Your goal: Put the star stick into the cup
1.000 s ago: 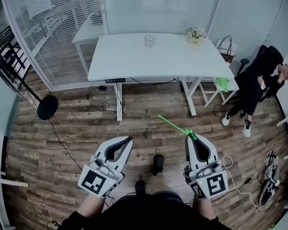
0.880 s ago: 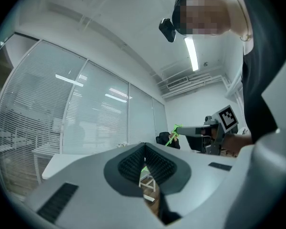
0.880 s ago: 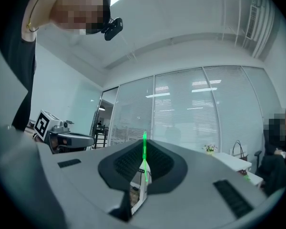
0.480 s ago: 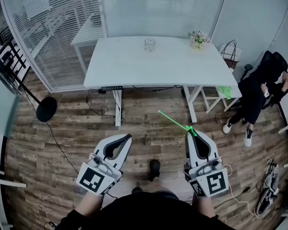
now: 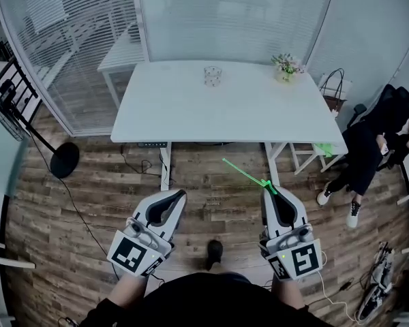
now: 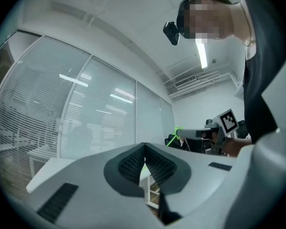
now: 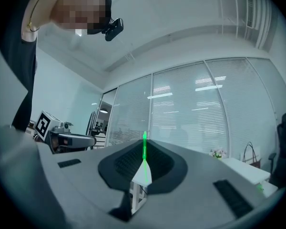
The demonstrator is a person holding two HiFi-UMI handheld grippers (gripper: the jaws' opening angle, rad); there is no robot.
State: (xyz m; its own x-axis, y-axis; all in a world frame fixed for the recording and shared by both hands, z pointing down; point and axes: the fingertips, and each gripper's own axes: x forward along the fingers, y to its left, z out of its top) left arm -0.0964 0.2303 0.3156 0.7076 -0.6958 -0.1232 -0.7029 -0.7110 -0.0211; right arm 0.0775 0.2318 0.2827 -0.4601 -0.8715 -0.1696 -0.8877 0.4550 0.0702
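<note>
Standing on wood-plank floor (image 5: 88,196), a little way back from a white worktop (image 5: 191,107). One gripper in each hand, both held low in front of the body, pointing ahead toward the worktop.

Right gripper (image 5: 267,191): jaws clamped on the green star stick (image 5: 247,176). Star end right at the jaw tips; thin shaft slanting out forward and to the left, over bare floor, its far tip just short of the worktop's near edge. In the right gripper view, dark ribbed pads pressed close with the green shaft rising between them at the tips.

Left gripper (image 5: 183,194): jaws together, tips meeting, nothing between them. Only a narrow sliver of daylight below the tips in the left gripper view. Well apart from the right gripper, roughly level with it.

Cup (image 5: 213,75): clear, upright, near the far edge of the worktop, about mid-width. Well apart from the star stick. Contents not readable from here.

Also on the worktop: small pot of flowers (image 5: 287,67) at the far right corner, apart from the cup.

Surroundings: glass partition with blinds (image 5: 68,39) behind and to the left of the worktop. Dark handbag (image 5: 335,87) just past the worktop's right end. Seated person in dark clothing (image 5: 375,148) at the right edge. Round black stand base (image 5: 65,159) on the floor at left. Cables (image 5: 140,157) trailing under the worktop.
</note>
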